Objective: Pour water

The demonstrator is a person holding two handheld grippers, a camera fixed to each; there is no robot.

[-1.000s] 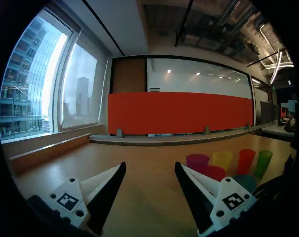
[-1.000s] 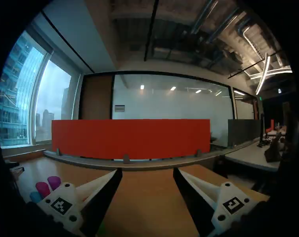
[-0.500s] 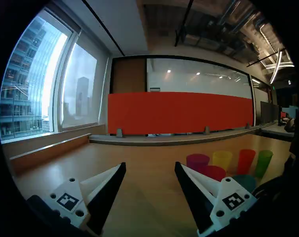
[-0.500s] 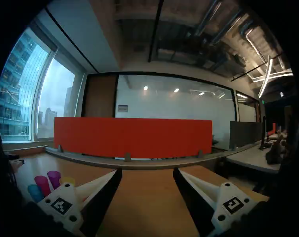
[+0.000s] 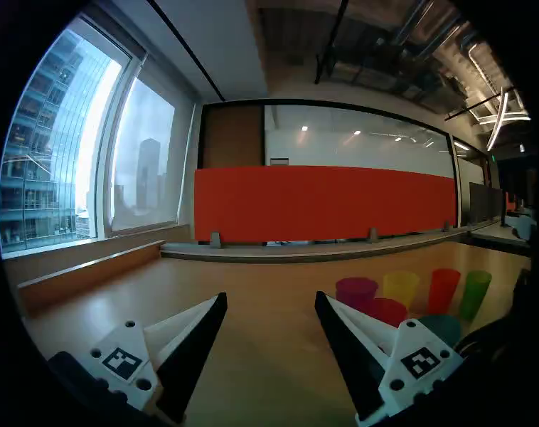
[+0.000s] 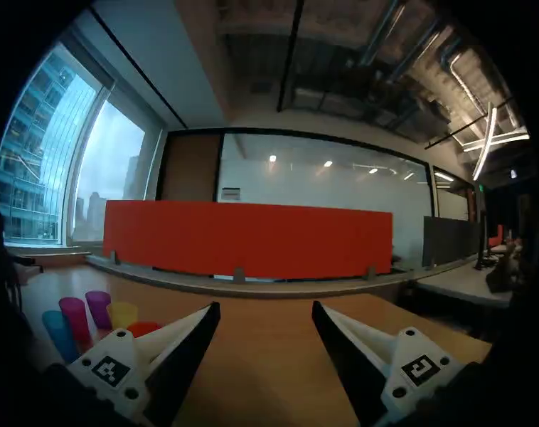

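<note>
Left hand-held gripper (image 5: pixel 270 299): wide open on my feed. The two white-and-black fingers are spread with bare wood showing between them, gripping nothing.
Right hand-held gripper (image 6: pixel 264 307): same deal. Fingers are parted, nothing sits between them, and it hangs above the bench.
Bench: light wooden bench top (image 5: pixel 255 281), running off toward the far wall in both views.
Cups, left gripper view: the translucent plastic cups all stand upright on the bench, right of this gripper's right-hand finger.
Back row: magenta plastic cup (image 5: pixel 356 290), yellow plastic cup (image 5: pixel 400 286), orange-red plastic cup (image 5: pixel 444 288) and green plastic cup (image 5: pixel 476 292), side by side.
Front row: a crimson plastic cup (image 5: pixel 388 310) and a teal plastic cup (image 5: pixel 444 327) sit nearer to me, both partly hidden behind that finger.
Cups, right gripper view: they sit low on the left, just beyond this gripper's left-hand finger. I see a blue plastic cup (image 6: pixel 58 333), a pink plastic cup (image 6: pixel 75 319), a purple plastic cup (image 6: pixel 99 307) and a pale yellow plastic cup (image 6: pixel 123 313). There's also a red plastic cup (image 6: pixel 143 328), of which I only see the rim.
Contact: neither gripper touches any cup.
Water: can't tell if any cup has some in it.
Backdrop: a long orange partition panel (image 5: pixel 326 203) stands along the far edge of the bench. Tall windows (image 5: pixel 70 164) on the left look out on towers.
</note>
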